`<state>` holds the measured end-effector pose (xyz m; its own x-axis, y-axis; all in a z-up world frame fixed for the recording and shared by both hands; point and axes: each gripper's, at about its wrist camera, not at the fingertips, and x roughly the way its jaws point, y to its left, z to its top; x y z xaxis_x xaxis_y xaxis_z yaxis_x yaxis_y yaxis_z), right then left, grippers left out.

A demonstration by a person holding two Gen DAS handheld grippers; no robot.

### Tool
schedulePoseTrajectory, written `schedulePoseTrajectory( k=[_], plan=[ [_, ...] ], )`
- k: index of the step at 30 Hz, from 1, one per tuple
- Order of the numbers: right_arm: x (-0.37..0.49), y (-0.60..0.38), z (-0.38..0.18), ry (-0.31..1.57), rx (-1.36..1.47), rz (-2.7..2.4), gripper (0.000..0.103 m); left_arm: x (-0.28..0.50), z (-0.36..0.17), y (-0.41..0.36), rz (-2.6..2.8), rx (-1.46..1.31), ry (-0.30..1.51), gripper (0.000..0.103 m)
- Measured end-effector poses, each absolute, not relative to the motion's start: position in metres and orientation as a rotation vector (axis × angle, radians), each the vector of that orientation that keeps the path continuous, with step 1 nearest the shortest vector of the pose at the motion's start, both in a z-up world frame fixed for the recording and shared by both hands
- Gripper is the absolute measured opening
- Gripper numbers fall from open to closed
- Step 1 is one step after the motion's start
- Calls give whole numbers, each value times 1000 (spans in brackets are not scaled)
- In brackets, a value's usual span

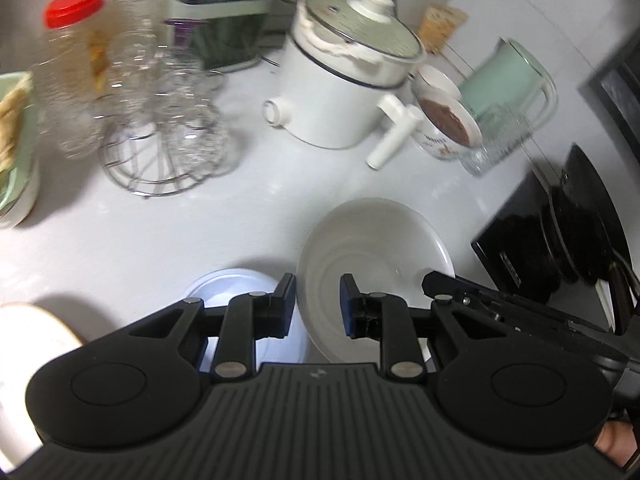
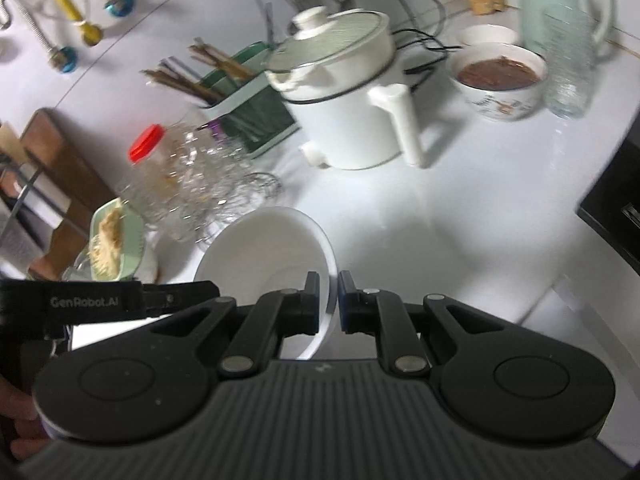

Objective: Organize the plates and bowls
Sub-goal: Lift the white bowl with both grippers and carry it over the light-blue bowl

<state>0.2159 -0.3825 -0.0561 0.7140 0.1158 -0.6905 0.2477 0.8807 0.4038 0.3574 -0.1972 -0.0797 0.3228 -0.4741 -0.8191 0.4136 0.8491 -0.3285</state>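
Note:
A white bowl (image 1: 380,248) (image 2: 260,248) hangs tilted above the white counter, held from both sides. My left gripper (image 1: 318,304) is shut on its left wall, one finger outside and one inside. The left gripper (image 2: 212,292) also reaches in from the left in the right wrist view. My right gripper (image 2: 329,300) is shut on the bowl's right rim, and its tip (image 1: 430,280) shows at that rim in the left wrist view. Under the bowl a white plate (image 1: 240,292) lies on the counter. Another white dish (image 1: 32,340) sits at the lower left.
A white electric pot (image 1: 332,92) (image 2: 348,120) stands behind. Left of it are a wire rack of glasses (image 1: 168,120) and a red-capped jar (image 1: 74,6). A bowl of brown paste (image 2: 498,76), a green kettle (image 1: 508,80) and a black stove (image 1: 540,240) are on the right.

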Motion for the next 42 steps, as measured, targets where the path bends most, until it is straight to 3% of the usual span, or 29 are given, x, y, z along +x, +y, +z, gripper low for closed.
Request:
schedulePoseTrajectory(
  k=[12,27,28,30,35,42],
  plan=[
    [246,-344,-55,842,408,80,13,341,-86,-141,-429,-181,1072,26],
    [255,-314,-91,913,311,111,13,343,-138,-97,-287,-338,1163,26],
    [254,-314,-92,905,317,119,13,342,-139,-94,-285,-345,1170,29],
    [250,-316,-91,886,316,108,13,343,-140,-91,-280,-341,1181,45],
    [243,-331,-88,856,388,95,14,344,-141,-79,-297,-387,1169,51],
    [242,-341,-97,871,442,94,40,341,-151,-88,-340,-373,1117,54]
  ],
)
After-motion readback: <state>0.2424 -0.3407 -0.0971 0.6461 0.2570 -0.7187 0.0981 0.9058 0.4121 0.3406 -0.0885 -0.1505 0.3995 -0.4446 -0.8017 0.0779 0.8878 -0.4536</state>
